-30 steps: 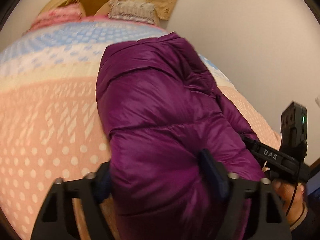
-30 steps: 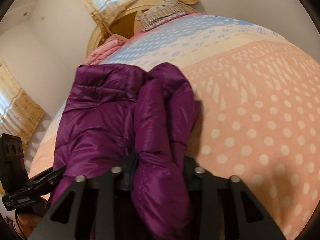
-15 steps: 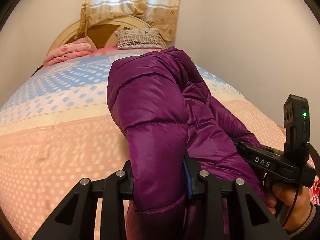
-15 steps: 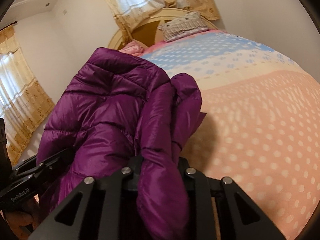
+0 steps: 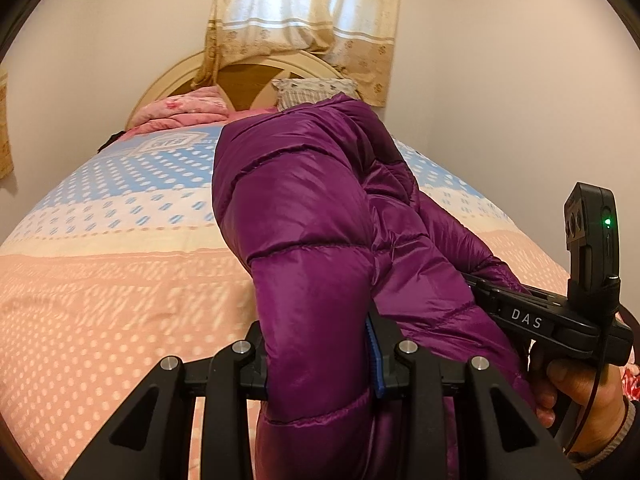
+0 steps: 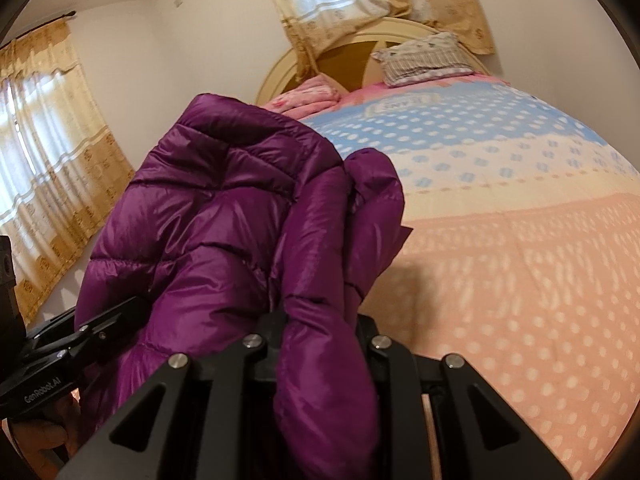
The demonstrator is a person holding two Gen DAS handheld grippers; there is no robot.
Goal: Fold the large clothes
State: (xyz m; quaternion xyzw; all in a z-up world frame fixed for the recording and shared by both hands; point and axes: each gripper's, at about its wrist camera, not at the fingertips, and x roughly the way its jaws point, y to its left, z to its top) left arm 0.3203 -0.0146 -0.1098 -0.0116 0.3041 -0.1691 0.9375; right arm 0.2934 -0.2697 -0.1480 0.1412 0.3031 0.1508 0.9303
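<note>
Higher now than a second ago, the shiny purple quilted puffer jacket [image 5: 320, 248] fills centre frame above the pink dotted bedspread [image 5: 100, 300], left gripper [image 5: 320, 356] and right gripper [image 6: 320, 344] each clamped on its padding.

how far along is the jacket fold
Early. Done: both grippers have hold of the jacket. In hand: left gripper and right gripper hold it bunched above the bed. Left: lay it flat and make every fold.
</note>
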